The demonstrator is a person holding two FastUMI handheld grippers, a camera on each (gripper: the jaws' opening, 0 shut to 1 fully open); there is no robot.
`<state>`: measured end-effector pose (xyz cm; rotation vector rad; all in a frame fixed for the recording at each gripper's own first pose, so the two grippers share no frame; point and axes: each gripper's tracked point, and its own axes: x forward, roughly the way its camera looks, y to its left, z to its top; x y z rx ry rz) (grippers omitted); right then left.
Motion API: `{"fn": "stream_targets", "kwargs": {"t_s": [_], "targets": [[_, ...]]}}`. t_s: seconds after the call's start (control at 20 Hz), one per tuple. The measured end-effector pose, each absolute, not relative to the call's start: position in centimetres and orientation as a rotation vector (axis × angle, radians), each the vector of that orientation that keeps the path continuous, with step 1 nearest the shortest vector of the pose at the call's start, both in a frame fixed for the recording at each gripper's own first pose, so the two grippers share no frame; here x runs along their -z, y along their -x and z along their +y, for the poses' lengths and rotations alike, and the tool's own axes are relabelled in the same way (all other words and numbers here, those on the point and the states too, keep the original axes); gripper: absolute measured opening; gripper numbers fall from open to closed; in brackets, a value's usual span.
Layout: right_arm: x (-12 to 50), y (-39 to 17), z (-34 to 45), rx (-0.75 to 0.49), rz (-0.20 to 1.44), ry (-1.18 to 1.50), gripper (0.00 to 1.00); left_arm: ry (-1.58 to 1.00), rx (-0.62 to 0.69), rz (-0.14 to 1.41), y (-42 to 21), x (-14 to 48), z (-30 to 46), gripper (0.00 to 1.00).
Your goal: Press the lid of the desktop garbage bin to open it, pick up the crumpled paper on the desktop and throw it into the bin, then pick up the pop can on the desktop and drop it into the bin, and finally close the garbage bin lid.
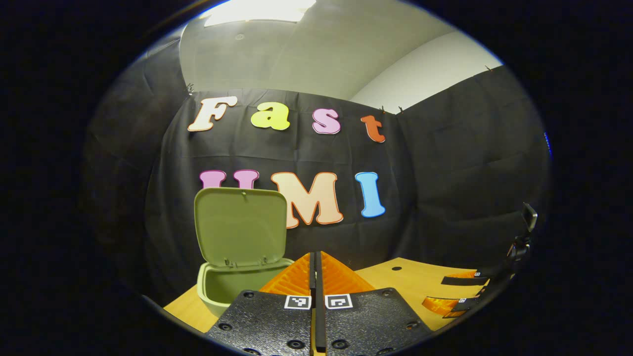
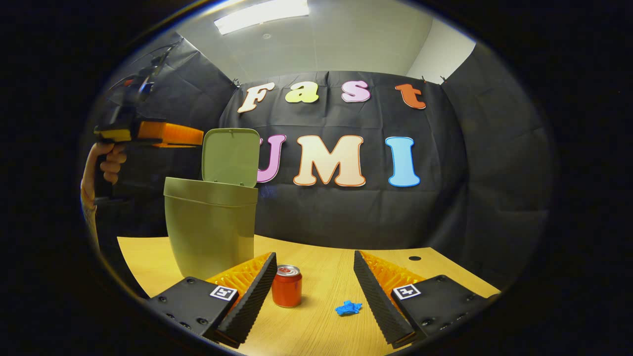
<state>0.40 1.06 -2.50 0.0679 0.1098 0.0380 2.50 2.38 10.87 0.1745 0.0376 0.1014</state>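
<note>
The right gripper (image 2: pixel 311 287) stands wide open low over the wooden desk (image 2: pixel 445 269), the red pop can (image 2: pixel 287 285) and blue crumpled paper (image 2: pixel 348 308) between its fingers, while the left gripper (image 1: pixel 315 267), fingers pressed together and empty, hovers beside the green garbage bin (image 2: pixel 210 227) with its lid (image 2: pixel 230 156) raised

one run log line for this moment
bin lid: open | can, paper: on desk | left gripper: shut, empty | right gripper: open
</note>
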Motion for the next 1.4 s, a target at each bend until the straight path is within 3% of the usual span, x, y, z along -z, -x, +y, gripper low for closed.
{"fn": "stream_targets", "kwargs": {"t_s": [0.35, 0.5, 0.55, 0.7, 0.8, 1.4], "targets": [[4.1, -0.7, 0.4, -0.022, 0.15, -0.057, 0.98, -0.121, 0.083, 0.131, -0.6, -2.2, -2.6, 0.0], [4.6, -0.9, -0.2, -0.009, 0.166, -0.054, 0.98, -0.09, 0.118, 0.16, -0.5, 0.4, -3.2, 0.13], [4.9, -0.9, -0.4, -0.002, 0.171, -0.054, 0.98, -0.082, 0.126, 0.169, -0.6, 1.1, -3.3, 0.19], [5.7, -1.2, -0.5, -0.001, 0.192, -0.058, 0.98, -0.089, 0.127, 0.211, -0.6, 3.3, -2.9, 0.61], [6.1, -1.4, -0.5, -0.003, 0.201, -0.048, 0.98, -0.103, 0.095, 0.201, -0.9, 3.7, -1.8, 0.98], [7.7, -1.5, -2.0, 0.014, 0.249, -0.015, 1.0, -0.054, 0.096, 0.197, -0.8, 5.1, -1.2, 0.95]]}}
